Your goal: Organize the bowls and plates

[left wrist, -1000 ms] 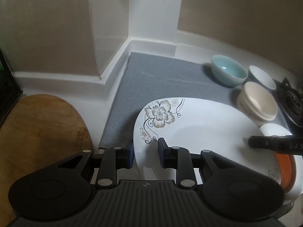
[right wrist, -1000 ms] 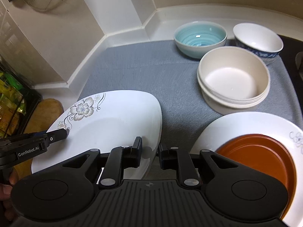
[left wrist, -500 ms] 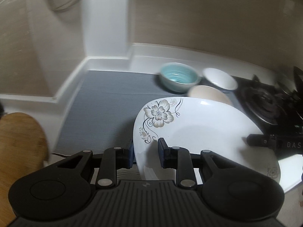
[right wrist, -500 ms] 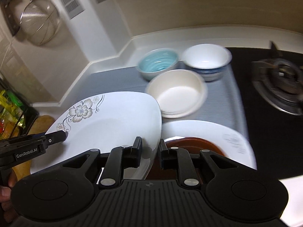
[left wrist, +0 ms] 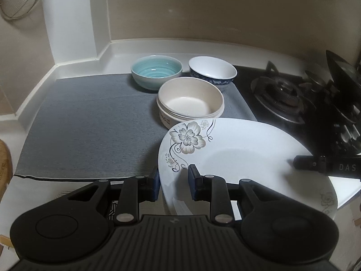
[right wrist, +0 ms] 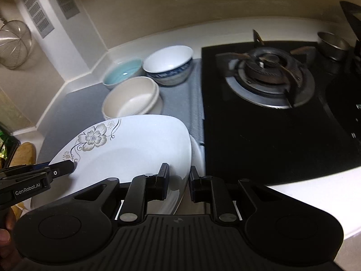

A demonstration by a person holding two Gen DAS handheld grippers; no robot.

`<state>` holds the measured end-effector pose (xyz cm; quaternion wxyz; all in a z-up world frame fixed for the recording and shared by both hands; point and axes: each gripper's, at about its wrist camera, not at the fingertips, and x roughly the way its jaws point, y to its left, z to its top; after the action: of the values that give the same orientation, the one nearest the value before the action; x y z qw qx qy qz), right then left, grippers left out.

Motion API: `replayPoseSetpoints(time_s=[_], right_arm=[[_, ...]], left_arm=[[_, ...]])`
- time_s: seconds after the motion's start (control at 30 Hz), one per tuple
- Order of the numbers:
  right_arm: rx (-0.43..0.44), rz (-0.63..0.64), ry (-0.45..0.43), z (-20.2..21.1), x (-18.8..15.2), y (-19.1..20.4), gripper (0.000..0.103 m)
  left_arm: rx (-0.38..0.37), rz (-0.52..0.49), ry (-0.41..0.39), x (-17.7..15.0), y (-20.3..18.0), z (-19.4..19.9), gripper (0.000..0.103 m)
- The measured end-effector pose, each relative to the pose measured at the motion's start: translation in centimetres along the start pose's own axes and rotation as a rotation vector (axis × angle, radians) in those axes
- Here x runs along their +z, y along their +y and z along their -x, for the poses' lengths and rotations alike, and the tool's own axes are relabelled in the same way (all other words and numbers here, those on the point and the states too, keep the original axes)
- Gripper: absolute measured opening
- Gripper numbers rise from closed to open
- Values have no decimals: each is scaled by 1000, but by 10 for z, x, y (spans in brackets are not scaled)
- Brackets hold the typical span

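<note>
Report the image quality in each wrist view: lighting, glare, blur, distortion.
Left wrist view: dim, strong fisheye bend along the counter edge, dark vignette corners, soft glare on the flowered plate, bowls sharp. Right wrist view: same fisheye curvature, the turquoise bowl slightly soft, bright sheen on the burner ring, plate evenly lit.

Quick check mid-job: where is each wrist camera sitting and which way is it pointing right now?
Left wrist: on the left hand-held gripper, looking forward over the flower plate to the teal bowl; the right hand-held gripper's finger shows at right.
Right wrist: on the right hand-held gripper, at the plate's opposite rim, facing the gas burner; the left hand-held gripper and the person's fingers show at left.
Shared: the plate, three bowl groups, grey mat, stove.
</note>
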<state>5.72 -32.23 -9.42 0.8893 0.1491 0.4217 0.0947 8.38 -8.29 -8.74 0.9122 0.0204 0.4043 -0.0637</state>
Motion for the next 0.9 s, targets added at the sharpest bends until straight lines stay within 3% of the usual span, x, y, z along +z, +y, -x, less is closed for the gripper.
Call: replayPoseSetpoints(time_s=[0.63,0.9], right_arm=[[-5,17,21,-18,-8,-2,20],[-33,62,13,-18,-10,6,19]], left_arm=[[11,8,6,-12,6,-19,30],[48,-36,21,-18,0,-25,27]])
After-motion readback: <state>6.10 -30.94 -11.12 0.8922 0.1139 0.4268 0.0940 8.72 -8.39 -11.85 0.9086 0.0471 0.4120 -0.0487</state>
